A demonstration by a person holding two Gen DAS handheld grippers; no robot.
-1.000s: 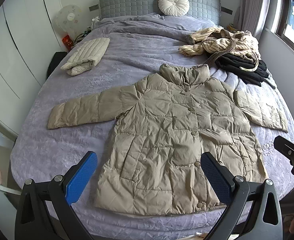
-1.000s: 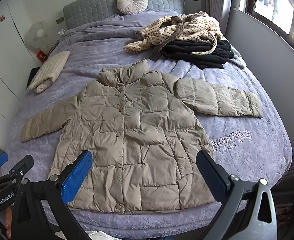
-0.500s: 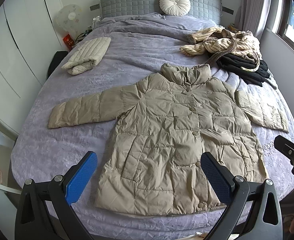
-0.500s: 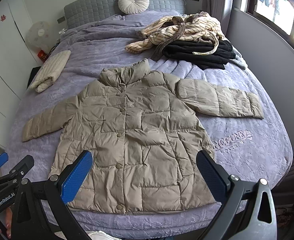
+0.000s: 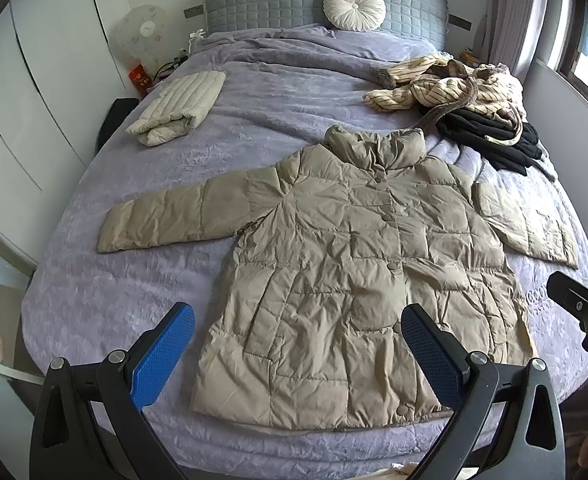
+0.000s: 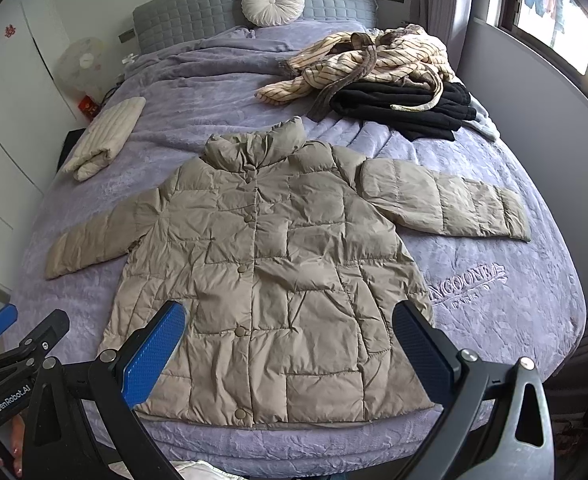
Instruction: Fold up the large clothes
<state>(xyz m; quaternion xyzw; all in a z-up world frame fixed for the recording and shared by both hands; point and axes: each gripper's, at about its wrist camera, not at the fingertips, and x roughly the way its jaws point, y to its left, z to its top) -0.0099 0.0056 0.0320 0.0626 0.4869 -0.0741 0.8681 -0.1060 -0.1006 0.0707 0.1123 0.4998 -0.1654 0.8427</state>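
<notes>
A tan quilted puffer coat [image 5: 346, 272] lies flat and buttoned on the purple bed, collar toward the headboard, both sleeves spread out sideways; it also shows in the right wrist view [image 6: 261, 276]. My left gripper [image 5: 298, 354] is open and empty, hovering above the coat's hem near the foot of the bed. My right gripper [image 6: 289, 350] is open and empty, also above the hem. The left gripper's tips appear at the lower left of the right wrist view [image 6: 13, 332].
A folded cream quilted garment [image 5: 177, 108] lies at the bed's left. A pile of striped and black clothes [image 6: 390, 76] lies at the far right. A round cushion [image 5: 354, 6] leans on the grey headboard. A fan [image 5: 141, 36] stands left. A wall flanks the right side.
Both views shifted very slightly; the grippers stay open above the coat's hem and the coat has not moved.
</notes>
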